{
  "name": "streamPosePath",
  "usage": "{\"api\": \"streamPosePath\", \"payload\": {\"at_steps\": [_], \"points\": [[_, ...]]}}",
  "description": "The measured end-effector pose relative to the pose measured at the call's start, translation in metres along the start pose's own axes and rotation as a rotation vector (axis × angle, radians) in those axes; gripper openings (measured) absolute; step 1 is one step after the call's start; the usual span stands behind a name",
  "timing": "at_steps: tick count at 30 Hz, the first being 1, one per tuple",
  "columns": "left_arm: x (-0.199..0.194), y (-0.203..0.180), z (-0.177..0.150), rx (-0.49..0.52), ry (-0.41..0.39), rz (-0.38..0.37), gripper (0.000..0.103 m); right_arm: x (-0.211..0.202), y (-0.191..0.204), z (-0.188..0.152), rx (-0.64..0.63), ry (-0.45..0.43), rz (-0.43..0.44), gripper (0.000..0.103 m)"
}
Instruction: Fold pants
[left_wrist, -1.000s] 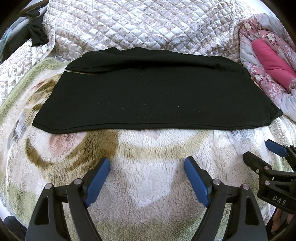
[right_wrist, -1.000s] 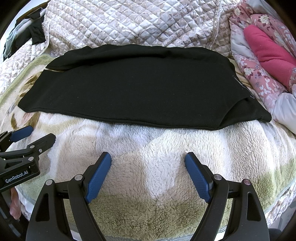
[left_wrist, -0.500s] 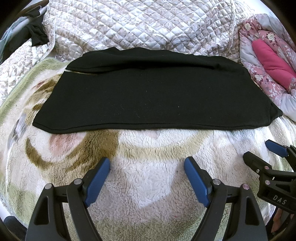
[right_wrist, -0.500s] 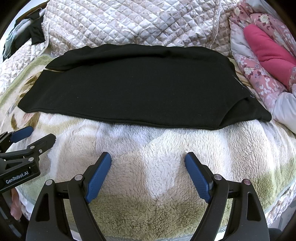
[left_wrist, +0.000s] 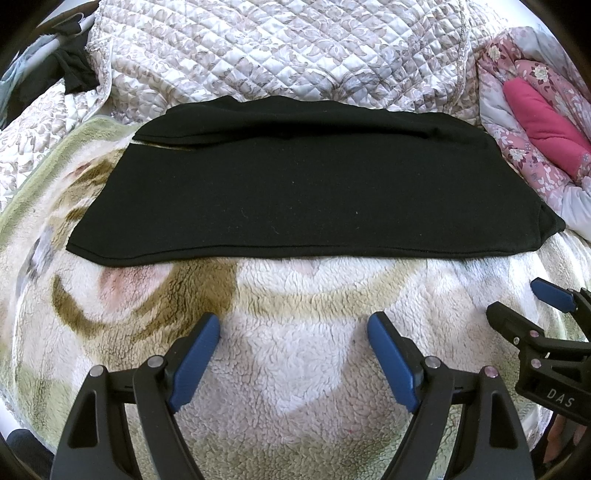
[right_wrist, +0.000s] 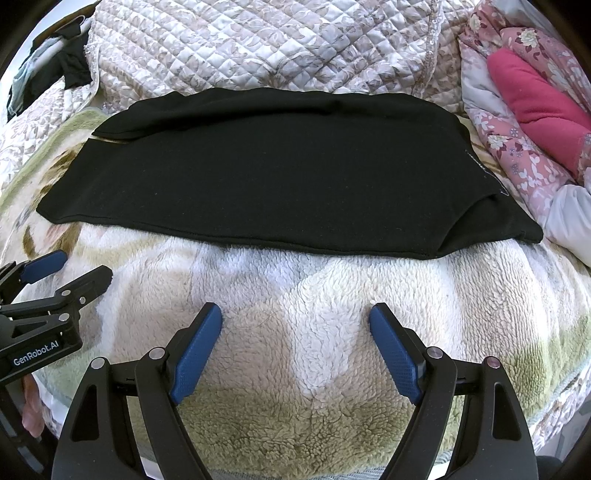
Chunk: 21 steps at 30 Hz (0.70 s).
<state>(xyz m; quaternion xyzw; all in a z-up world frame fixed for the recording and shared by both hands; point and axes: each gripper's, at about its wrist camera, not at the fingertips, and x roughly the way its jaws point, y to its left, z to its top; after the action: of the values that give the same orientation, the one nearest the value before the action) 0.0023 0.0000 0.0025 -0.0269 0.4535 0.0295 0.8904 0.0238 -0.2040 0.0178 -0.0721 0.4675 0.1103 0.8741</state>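
On the fleece blanket the folded black pants lie unmoved since a second ago; left gripper and right gripper still hover nearby, spread wide, empty.

Daylit bed: a fleece blanket under the tool, a quilted cover far ahead, floral pink bedding ahead to the right
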Motion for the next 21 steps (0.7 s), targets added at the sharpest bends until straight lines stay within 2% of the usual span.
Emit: {"api": "streamPosePath", "payload": {"at_steps": [21], "points": [[-0.0022, 0.0049, -0.0027, -0.001, -0.011, 0.000, 0.085, -0.0009, -0.0003, 0.0002, -0.001, -0.009, 0.006, 0.082]]}}
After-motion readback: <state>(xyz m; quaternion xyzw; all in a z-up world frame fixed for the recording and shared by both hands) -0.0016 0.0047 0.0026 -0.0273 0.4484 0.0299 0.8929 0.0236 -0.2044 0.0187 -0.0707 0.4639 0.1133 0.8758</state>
